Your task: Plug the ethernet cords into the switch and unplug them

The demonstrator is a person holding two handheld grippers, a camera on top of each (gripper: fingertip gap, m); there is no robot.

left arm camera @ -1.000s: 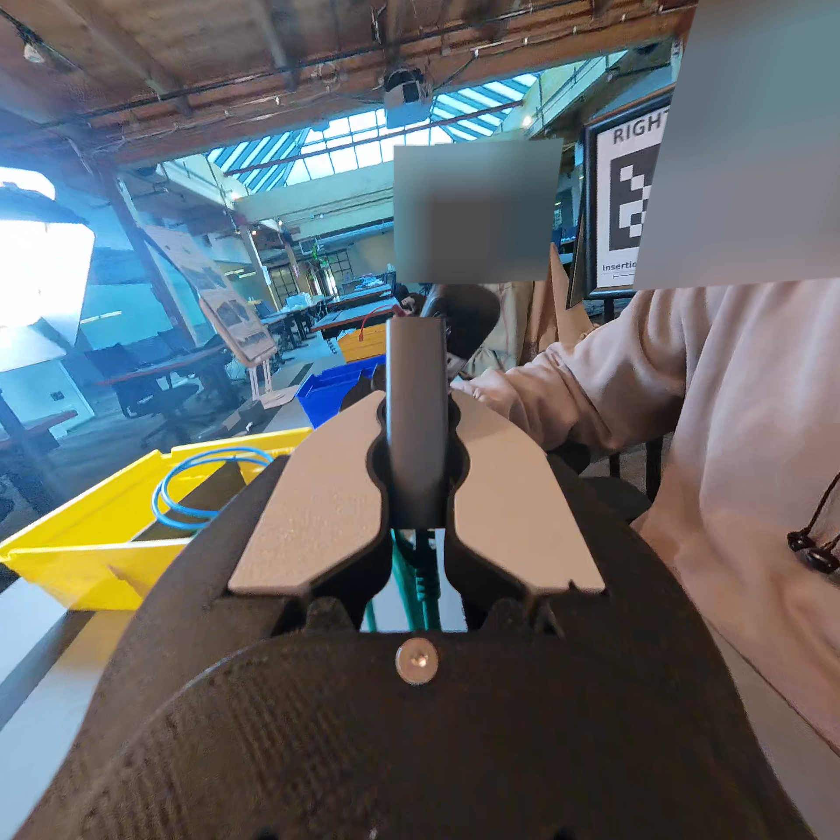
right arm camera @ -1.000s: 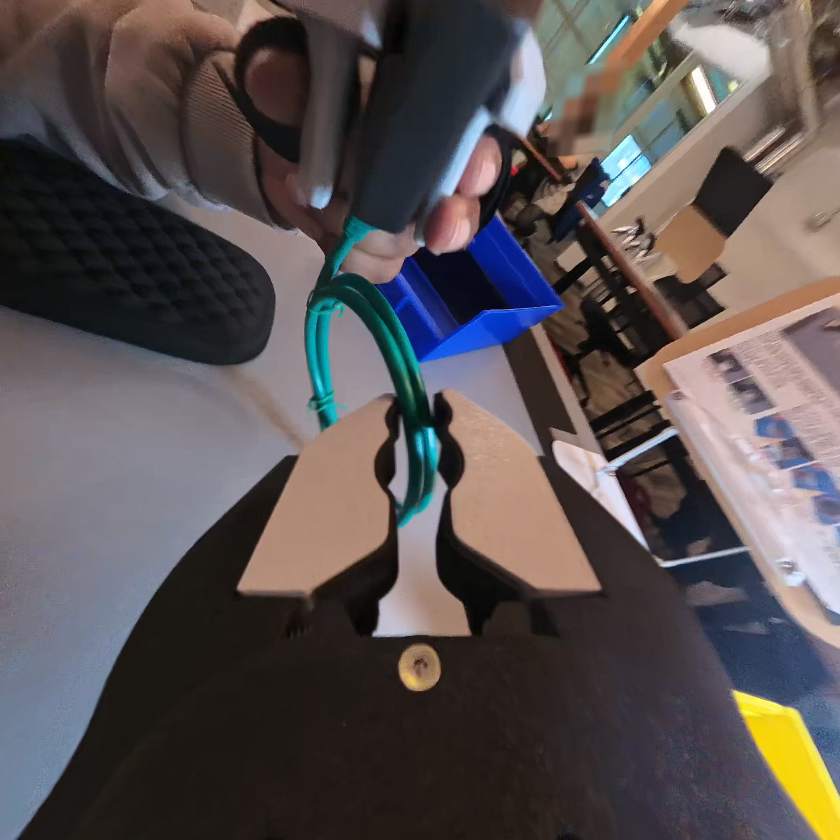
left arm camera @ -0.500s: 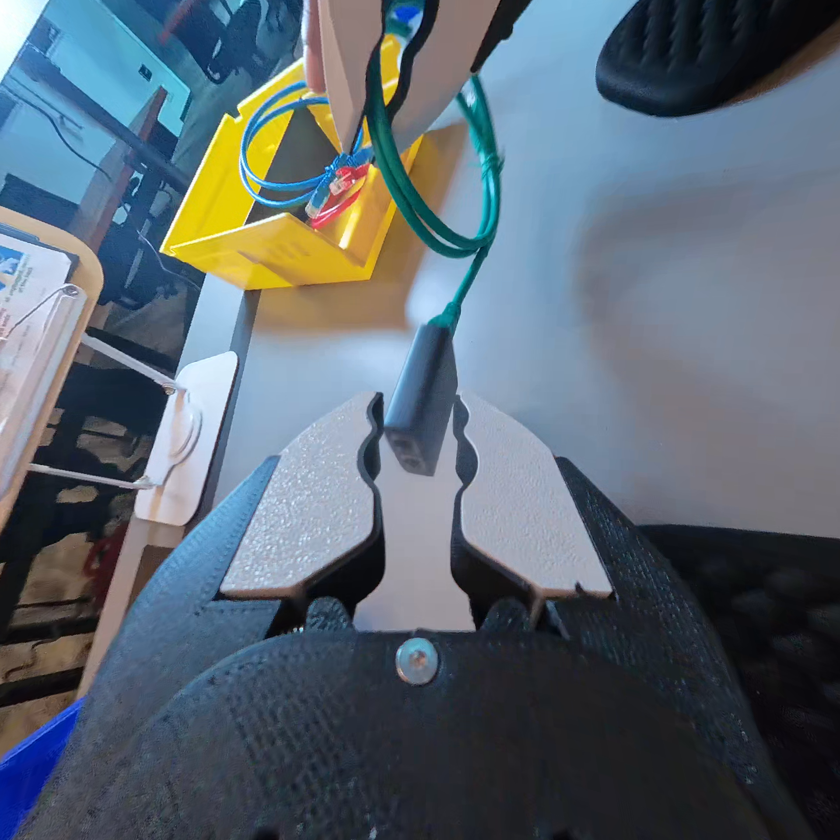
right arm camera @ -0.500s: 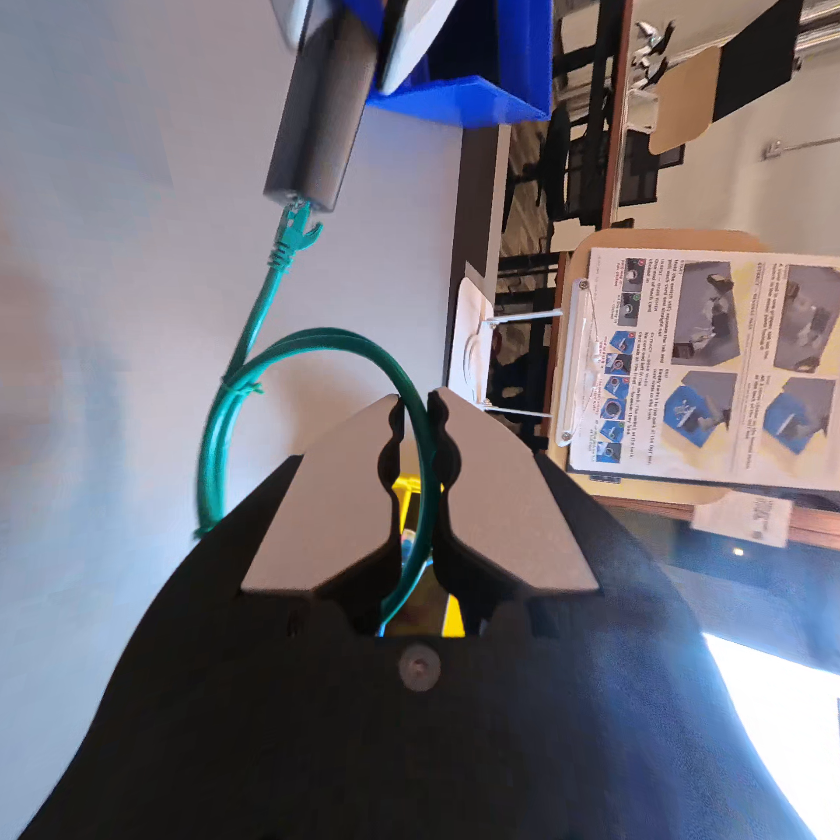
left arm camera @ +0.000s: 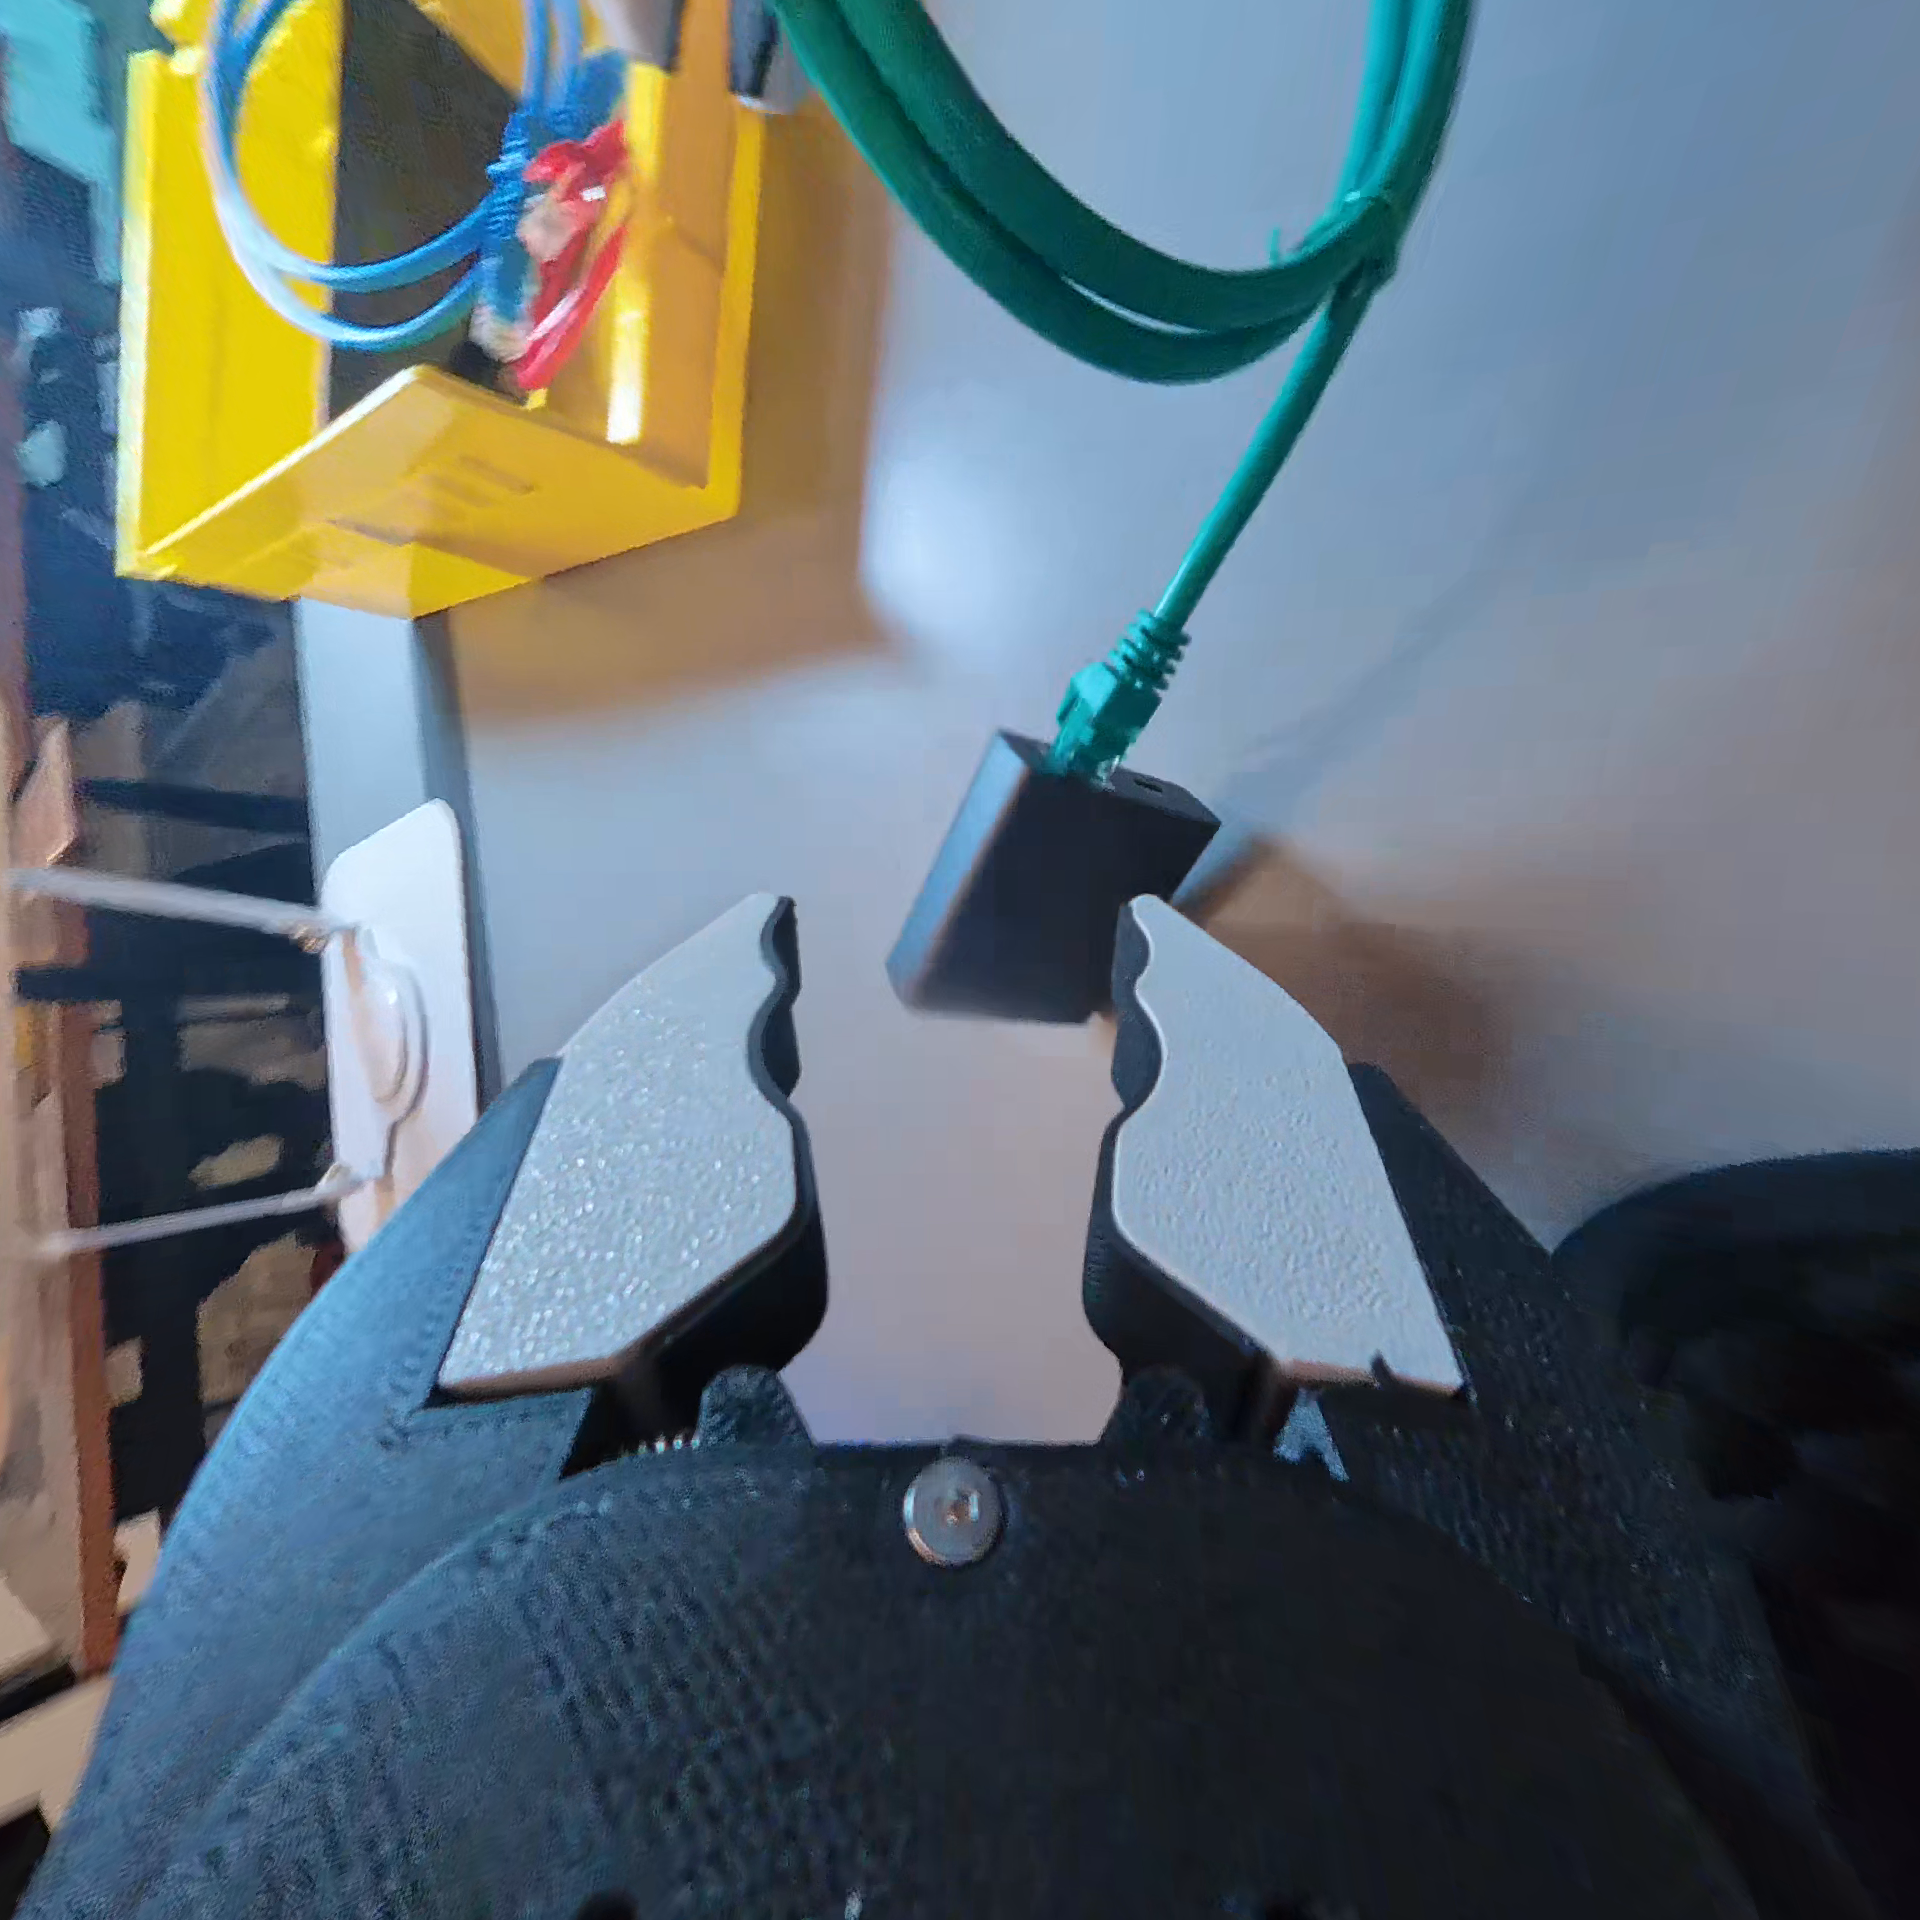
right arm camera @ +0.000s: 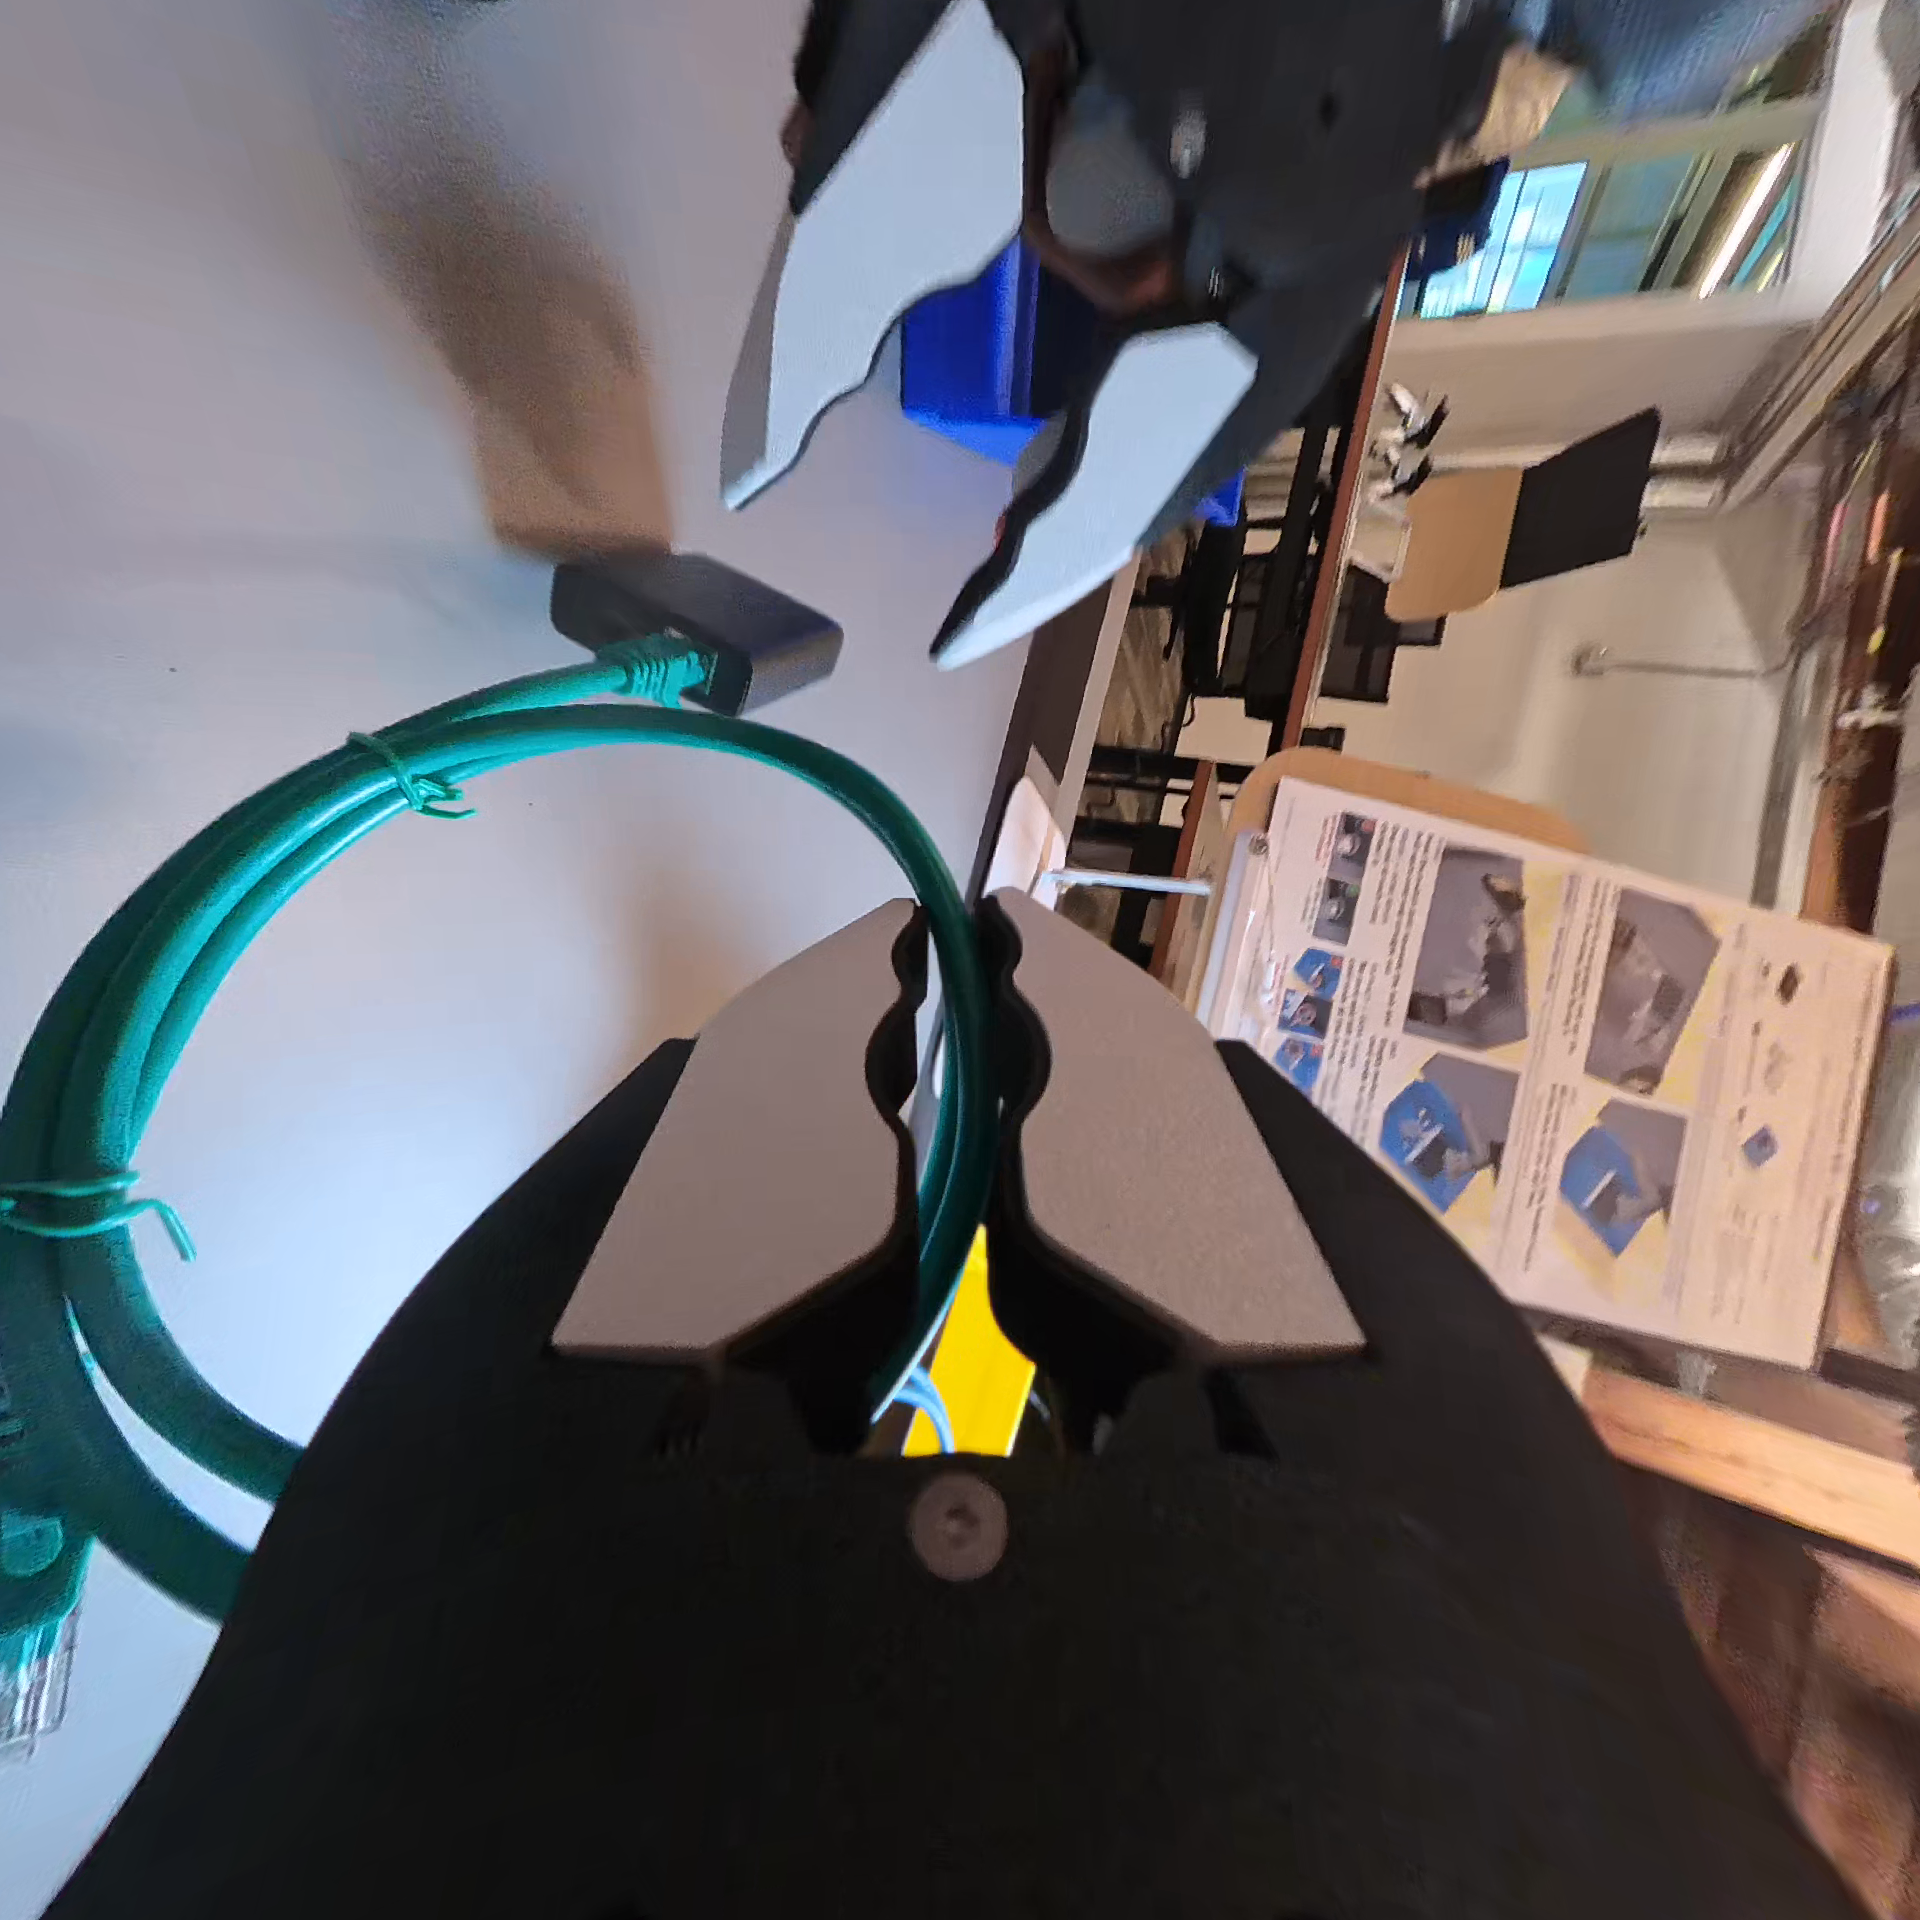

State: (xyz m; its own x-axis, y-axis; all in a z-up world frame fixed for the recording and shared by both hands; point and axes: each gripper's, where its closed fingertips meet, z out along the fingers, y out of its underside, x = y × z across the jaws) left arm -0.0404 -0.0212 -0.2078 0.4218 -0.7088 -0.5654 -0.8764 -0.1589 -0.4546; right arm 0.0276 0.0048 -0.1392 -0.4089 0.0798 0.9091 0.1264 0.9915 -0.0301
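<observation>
Looking down both cameras, I see a pale grey table [left arm camera: 1558,520] with soft glare, its edge running past a yellow bin [left arm camera: 416,488] at eleven o'clock in the left wrist view; blue and red cords [left arm camera: 520,239] are bundled inside that bin. Beyond the table edge, the right wrist view shows an open workshop: a propped instruction board [right arm camera: 1538,1091] at three o'clock, a blue bin [right arm camera: 966,353] at twelve, desks and windows farther back.

My left gripper [left arm camera: 951,935] has its fingers spread wide, holding nothing. The small black switch [left arm camera: 1049,894] sits just past the tips, against my right-hand finger [left arm camera: 1247,1143], whether touching it I cannot tell. Its long axis leans from about seven toward one o'clock, the port end facing one, where the green plug [left arm camera: 1112,707] is seated.

My right gripper [right arm camera: 956,925] is pressed together, pinching the green ethernet cord [right arm camera: 623,727] on its coiled loop. The loop, tied with twist wire, sweeps round to nine o'clock, and its free plug [right arm camera: 31,1652] hangs at the left edge. In that view the switch [right arm camera: 707,634] lies at eleven o'clock.
</observation>
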